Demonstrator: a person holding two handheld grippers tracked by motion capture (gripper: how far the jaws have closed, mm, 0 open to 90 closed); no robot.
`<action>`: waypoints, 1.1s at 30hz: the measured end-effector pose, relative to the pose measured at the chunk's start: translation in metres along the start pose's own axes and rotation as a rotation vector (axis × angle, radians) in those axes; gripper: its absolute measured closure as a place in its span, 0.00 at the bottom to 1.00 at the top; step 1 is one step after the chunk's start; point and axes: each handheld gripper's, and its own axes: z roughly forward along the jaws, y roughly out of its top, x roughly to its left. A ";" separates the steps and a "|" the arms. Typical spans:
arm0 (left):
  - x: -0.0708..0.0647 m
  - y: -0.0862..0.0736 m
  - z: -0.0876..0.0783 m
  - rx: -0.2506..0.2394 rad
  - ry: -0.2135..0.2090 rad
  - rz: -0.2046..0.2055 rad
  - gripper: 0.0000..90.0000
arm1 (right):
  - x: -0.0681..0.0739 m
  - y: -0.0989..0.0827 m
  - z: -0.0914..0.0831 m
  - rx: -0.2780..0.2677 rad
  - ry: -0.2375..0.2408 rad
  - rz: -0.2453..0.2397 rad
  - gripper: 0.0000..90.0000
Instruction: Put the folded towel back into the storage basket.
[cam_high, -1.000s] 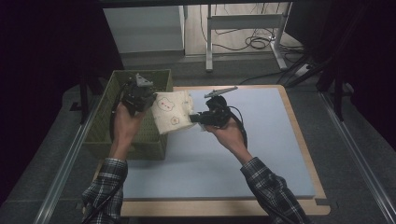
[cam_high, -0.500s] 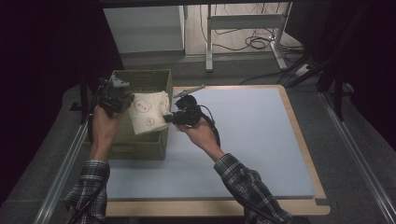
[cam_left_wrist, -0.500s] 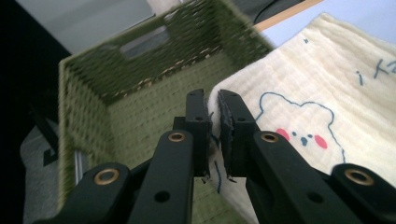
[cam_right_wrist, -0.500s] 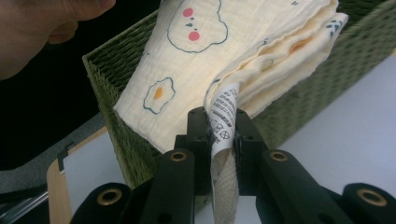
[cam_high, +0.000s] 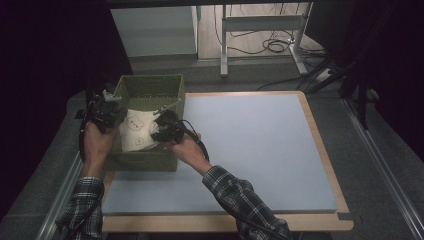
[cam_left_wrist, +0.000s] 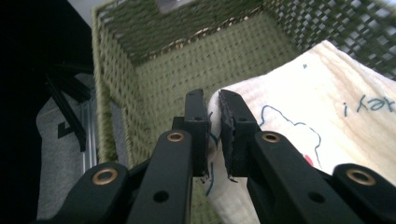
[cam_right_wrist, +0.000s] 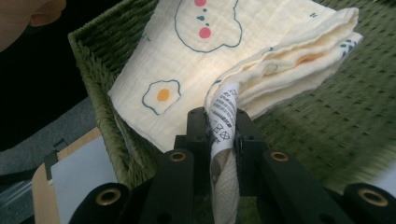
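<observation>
Hanging over the green woven basket (cam_high: 145, 90), the folded cream muslin cloth with egg prints (cam_high: 136, 132) is clamped between left gripper (cam_high: 107, 111) and right gripper (cam_high: 162, 131).

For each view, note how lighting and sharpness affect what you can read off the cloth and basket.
High view: dark surroundings, bright mat, cloth print small. Left gripper view: basket mesh blurred top right. Right gripper view: care label sharp, basket weave soft lower right.
</observation>
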 end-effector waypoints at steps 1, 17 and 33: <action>0.002 -0.003 0.002 0.003 -0.001 -0.005 0.91 | 0.001 0.001 0.003 0.004 -0.002 -0.004 0.89; -0.004 -0.011 0.031 0.027 -0.033 -0.002 0.76 | 0.016 0.004 0.021 0.078 -0.035 -0.046 0.71; -0.016 -0.004 0.036 0.033 -0.125 -0.094 0.45 | 0.008 0.003 -0.008 0.027 -0.047 -0.103 0.55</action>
